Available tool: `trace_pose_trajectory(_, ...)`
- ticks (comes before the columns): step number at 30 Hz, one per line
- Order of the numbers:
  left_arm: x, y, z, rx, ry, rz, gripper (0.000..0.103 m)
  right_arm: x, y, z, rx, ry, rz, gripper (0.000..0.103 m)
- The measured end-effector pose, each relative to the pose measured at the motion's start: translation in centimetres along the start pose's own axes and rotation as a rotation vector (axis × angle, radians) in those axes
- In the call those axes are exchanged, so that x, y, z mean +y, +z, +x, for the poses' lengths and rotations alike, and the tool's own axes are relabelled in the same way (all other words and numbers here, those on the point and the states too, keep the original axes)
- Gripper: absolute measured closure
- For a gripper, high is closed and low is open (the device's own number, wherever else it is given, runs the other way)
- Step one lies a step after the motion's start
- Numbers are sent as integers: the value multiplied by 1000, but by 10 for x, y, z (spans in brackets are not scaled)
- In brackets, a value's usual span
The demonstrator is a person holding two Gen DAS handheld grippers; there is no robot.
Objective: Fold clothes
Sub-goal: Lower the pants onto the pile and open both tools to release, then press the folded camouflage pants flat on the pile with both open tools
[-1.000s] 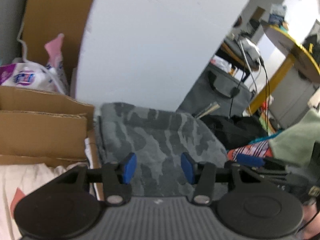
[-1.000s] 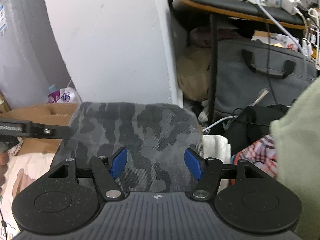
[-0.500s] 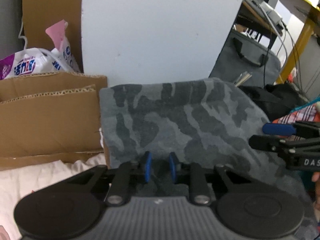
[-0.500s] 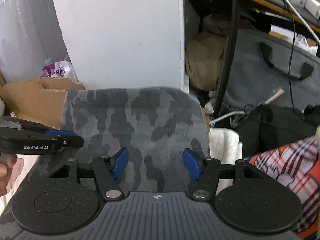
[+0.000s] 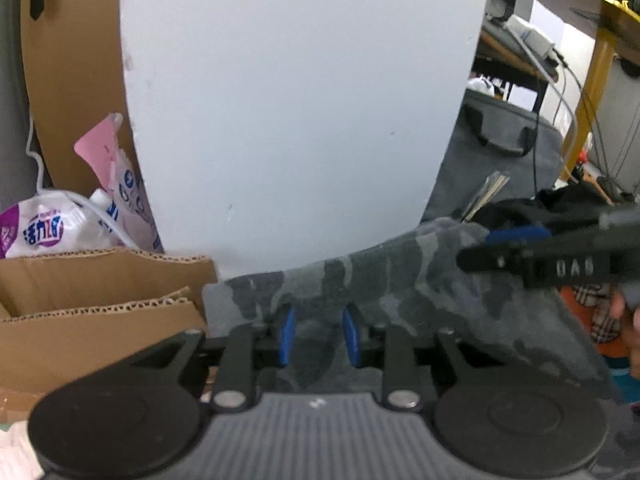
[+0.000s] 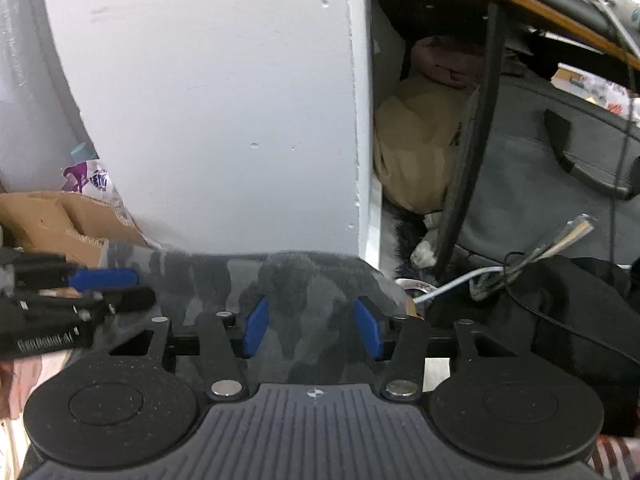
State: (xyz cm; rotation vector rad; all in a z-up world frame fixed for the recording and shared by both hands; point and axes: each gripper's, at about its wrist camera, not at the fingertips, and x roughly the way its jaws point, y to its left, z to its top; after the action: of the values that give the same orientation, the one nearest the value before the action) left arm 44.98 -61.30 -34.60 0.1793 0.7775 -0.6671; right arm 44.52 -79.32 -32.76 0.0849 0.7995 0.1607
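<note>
Camouflage garment (image 5: 404,292) lies before the white pillar (image 5: 296,100), its near edge bunched between both grippers. Left gripper (image 5: 318,334) pinches a fold, jaws easing apart; right gripper (image 6: 314,326) is closing around cloth. Only the right view shows the tan bundle (image 6: 420,152) at 2 o'clock.

Your left tool (image 5: 316,336) tilts downward, jaws narrow and opening; your right tool (image 6: 312,328) tilts downward, jaws wider and closing.

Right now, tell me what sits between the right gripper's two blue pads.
Camo garment fabric fills the gap of the right gripper, whose jaws are closing; the right wrist view shows it.
</note>
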Motion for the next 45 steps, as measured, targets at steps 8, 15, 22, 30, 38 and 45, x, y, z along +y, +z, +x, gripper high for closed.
trace_pose_trajectory(8, 23, -6, 25, 48, 42, -197, 100, 5, 11, 34, 89, -15, -73, 76)
trace_pose_trajectory(15, 8, 1, 13, 49, 68, -113, 98, 15, 13, 35, 115, -77, -145, 76)
trace_pose_trajectory(22, 24, 2, -16, -44, 25, -107, 89, 6, 5, -16, 70, -6, -42, 63)
trace_pose_trajectory(30, 35, 0, -11, -85, 40, -73, 89, 26, -55, -66, 74, -5, -68, 62)
trace_pose_trajectory(38, 27, -2, 10, -13, 101, -14, 88, 30, -102, -102, 76, -8, -28, 62)
trace_pose_trajectory(45, 7, 2, -23, -38, 19, 12, 82, 32, -140, -129, 23, -30, 9, 62)
